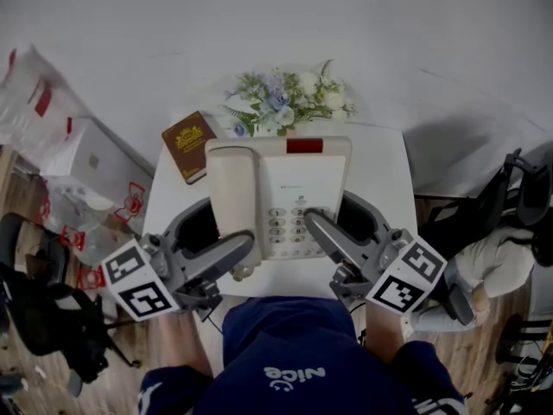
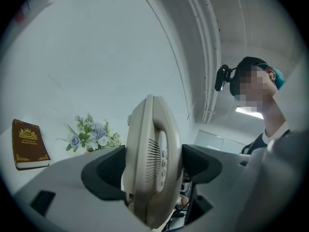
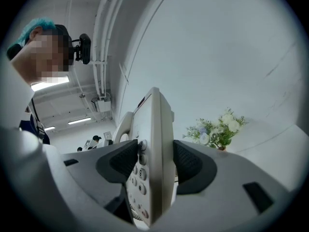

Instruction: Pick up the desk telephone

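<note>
Closest in, the person's knees in dark blue shorts [image 1: 285, 353] sit just under both tools. The left gripper [image 1: 226, 232] and the right gripper [image 1: 333, 219] both reach forward, about level, one on each side of the desk telephone [image 1: 298, 184]. The left gripper's jaws are clamped on the phone's left side, where the handset [image 1: 232, 193] lies. The right gripper's jaws are clamped on the phone's right side, with one dark pad pressing right by the number keys [image 1: 278, 223]. The phone is held up between the two tools, over the small white table [image 1: 386, 167]. It is cream coloured and flat, with rows of round keys and a red patch [image 1: 304, 145] along its far edge. The table is small, so its edges are close on both sides, with wood floor beyond them. On the far left corner lies a brown book [image 1: 188, 143], and at the back stands a bunch of blue and white flowers [image 1: 289, 98] near the pale wall. Bags and boxes [image 1: 60, 145] crowd the left side, and a black chair [image 1: 518, 197] stands on the right.
</note>
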Demonstrator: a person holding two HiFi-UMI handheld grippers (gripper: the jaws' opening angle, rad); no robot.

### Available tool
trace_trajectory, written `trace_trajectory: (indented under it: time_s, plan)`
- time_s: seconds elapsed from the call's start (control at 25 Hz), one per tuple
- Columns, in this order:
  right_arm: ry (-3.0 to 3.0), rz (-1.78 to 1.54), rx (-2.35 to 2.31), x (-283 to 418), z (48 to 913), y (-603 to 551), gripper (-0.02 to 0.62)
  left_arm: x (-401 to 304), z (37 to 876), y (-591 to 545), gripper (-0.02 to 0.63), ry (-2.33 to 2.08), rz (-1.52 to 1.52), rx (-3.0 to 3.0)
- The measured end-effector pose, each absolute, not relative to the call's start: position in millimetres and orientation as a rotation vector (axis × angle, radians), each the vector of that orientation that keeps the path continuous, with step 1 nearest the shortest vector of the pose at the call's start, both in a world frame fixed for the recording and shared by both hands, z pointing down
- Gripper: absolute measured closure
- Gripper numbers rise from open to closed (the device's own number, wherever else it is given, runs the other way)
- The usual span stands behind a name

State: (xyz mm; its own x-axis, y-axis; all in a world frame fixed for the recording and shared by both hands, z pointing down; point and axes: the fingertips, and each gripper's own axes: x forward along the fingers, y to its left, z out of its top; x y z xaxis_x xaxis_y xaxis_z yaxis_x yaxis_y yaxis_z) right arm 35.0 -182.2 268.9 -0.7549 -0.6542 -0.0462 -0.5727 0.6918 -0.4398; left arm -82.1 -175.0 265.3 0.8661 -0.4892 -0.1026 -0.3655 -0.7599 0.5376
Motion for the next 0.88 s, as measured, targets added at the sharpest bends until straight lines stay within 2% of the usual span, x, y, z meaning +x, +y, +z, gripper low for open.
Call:
trace_trajectory:
  time_s: [0.88]
  plan:
    - [2.703,-0.581,-1.017,36.5,271.0,-181.5,0.348,-80.9,268.4,-175.1,0.232,-0.62,-0.34,2.516]
